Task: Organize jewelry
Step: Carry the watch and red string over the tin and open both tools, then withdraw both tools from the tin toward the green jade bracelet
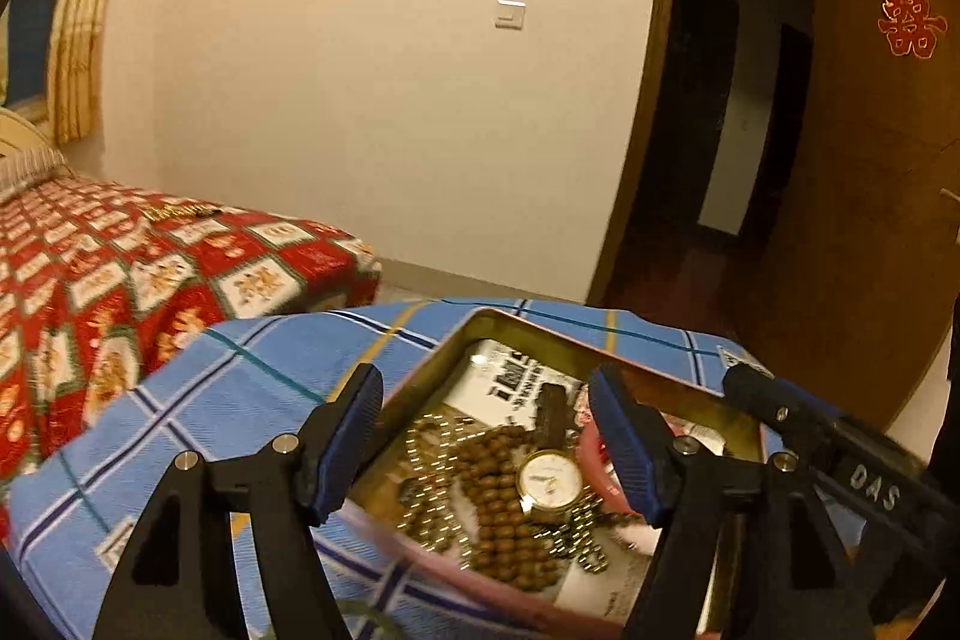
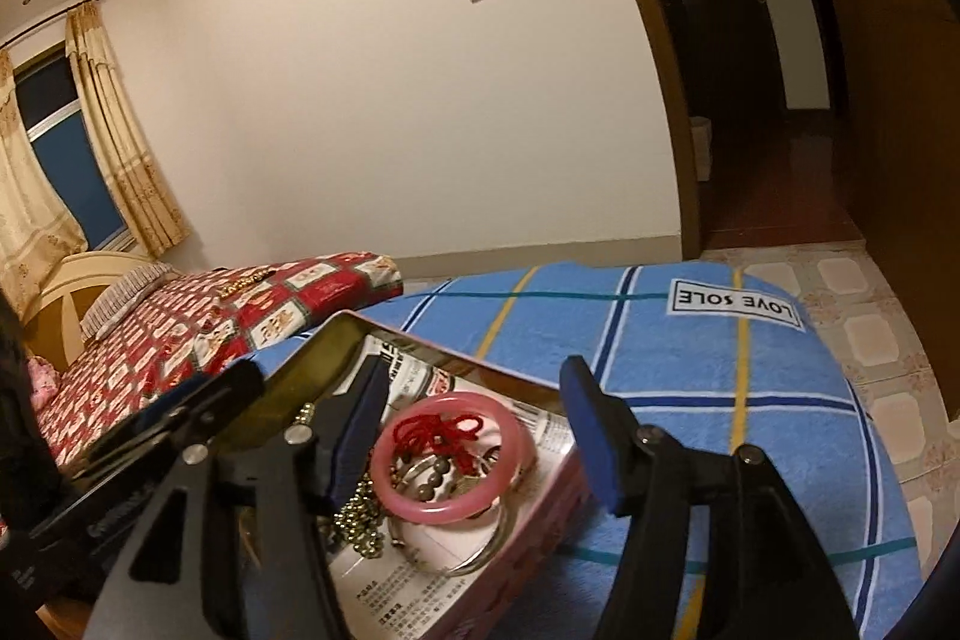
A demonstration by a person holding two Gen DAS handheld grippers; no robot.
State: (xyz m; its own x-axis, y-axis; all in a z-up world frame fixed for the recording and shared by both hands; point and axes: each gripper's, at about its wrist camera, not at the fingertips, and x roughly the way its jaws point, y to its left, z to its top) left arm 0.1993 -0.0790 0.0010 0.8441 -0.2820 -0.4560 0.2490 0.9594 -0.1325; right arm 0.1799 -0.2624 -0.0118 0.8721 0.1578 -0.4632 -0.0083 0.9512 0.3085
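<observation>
An open tin box (image 1: pixel 516 322) sits on a blue plaid cloth (image 1: pixel 252 388). In the left wrist view it holds a gold-faced watch (image 1: pixel 549 481), brown wooden beads (image 1: pixel 498 508) and a gold bead chain (image 1: pixel 432 466) on printed paper. My left gripper (image 1: pixel 486 436) is open and empty just above the box. In the right wrist view the box (image 2: pixel 540 514) holds a pink bangle (image 2: pixel 447 505), a red cord (image 2: pixel 438 430), a silver bangle (image 2: pixel 480 556) and gold beads (image 2: pixel 360 520). My right gripper (image 2: pixel 480 430) is open and empty over the pink bangle. The right gripper's finger also shows in the left wrist view (image 1: pixel 780 400).
A bed with a red patterned cover (image 1: pixel 120 280) lies to the left, with a gold chain (image 1: pixel 174 211) on it. A wooden door (image 1: pixel 870 220) stands open at the right. The blue cloth bears a "LOVE SOLE" label (image 2: pixel 735 307). Tiled floor (image 2: pixel 870 340) lies beyond.
</observation>
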